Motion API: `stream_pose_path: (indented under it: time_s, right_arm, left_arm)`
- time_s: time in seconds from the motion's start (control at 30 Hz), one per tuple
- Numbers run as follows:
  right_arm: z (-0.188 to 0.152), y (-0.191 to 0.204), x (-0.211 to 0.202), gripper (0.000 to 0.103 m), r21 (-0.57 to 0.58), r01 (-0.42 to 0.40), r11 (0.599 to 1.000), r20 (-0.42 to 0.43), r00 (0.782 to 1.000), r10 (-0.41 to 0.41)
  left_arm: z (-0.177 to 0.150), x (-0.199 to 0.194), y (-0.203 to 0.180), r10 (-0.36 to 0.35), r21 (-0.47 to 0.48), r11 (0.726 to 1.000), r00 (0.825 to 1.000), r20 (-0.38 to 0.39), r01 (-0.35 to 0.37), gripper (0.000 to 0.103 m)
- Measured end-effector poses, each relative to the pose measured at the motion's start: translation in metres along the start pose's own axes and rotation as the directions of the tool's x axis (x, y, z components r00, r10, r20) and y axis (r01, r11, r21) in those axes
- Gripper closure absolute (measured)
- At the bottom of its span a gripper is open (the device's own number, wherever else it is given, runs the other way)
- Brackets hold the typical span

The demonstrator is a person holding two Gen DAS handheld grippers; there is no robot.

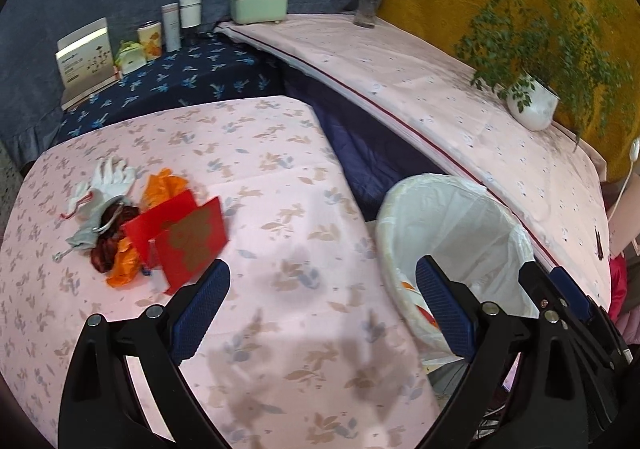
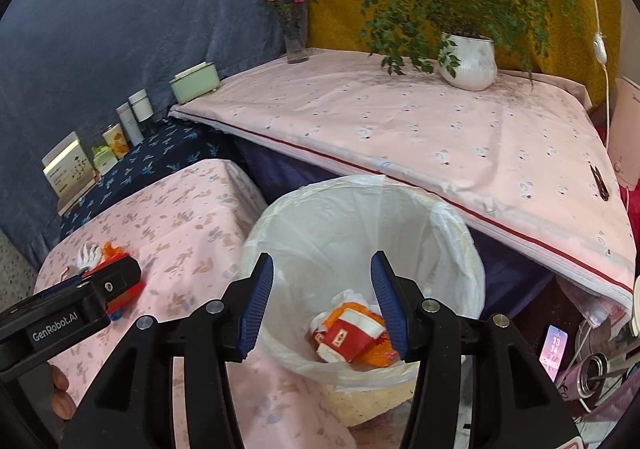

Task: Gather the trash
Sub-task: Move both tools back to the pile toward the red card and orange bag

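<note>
Left gripper: wide open, empty.
Right gripper: open, empty, over bin.
Red card: light, stiff; pinch free edge.
Orange wrapper: soft, crinkly.

Black left gripper, blue ribbed fingers, silver screws, white "GenRobot.AI" lettering

Trash pile on desk, left side, glove at its far edge. Bin right of desk, scraps inside. Boxes and cans behind desk. Plant on shelf behind bin.
</note>
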State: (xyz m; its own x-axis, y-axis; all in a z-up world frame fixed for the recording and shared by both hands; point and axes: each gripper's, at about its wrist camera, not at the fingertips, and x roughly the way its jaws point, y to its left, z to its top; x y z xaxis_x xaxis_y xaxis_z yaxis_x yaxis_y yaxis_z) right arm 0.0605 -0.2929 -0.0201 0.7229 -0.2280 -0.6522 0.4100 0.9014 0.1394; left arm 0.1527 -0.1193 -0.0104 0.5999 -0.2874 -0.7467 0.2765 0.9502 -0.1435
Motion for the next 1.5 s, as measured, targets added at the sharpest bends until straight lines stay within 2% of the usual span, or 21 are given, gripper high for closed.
stream_pose_path:
  time_s: [0.07, 0.33, 0.83, 1.17, 1.5]
  right_arm:
    - [-0.002, 0.011, -0.001, 0.048, -0.010, -0.011, 1.000, 0.000, 1.000, 0.011]
    - [-0.014, 0.066, -0.001, 0.046, -0.076, -0.073, 0.994, -0.027, 0.997, 0.071]
    - [-0.037, 0.162, 0.007, 0.041, -0.186, -0.170, 0.968, -0.092, 0.984, 0.155]
    - [-0.044, 0.215, 0.025, 0.038, -0.212, -0.219, 0.952, -0.134, 0.972, 0.193]
    - [-0.046, 0.243, 0.052, 0.038, -0.207, -0.221, 0.953, -0.163, 0.968, 0.189]
  left_arm:
    - [-0.001, -0.003, 0.014, 0.018, -0.018, 1.000, 1.000, 0.004, -0.018, 0.013]
    - [-0.009, -0.013, 0.076, 0.095, -0.091, 0.991, 0.995, 0.007, -0.094, 0.013]
    - [-0.029, -0.023, 0.189, 0.224, -0.232, 0.947, 0.974, -0.025, -0.223, 0.013]
    - [-0.041, -0.021, 0.236, 0.257, -0.283, 0.923, 0.965, -0.050, -0.261, 0.013]
    - [-0.045, -0.012, 0.263, 0.267, -0.306, 0.911, 0.961, -0.074, -0.277, 0.013]
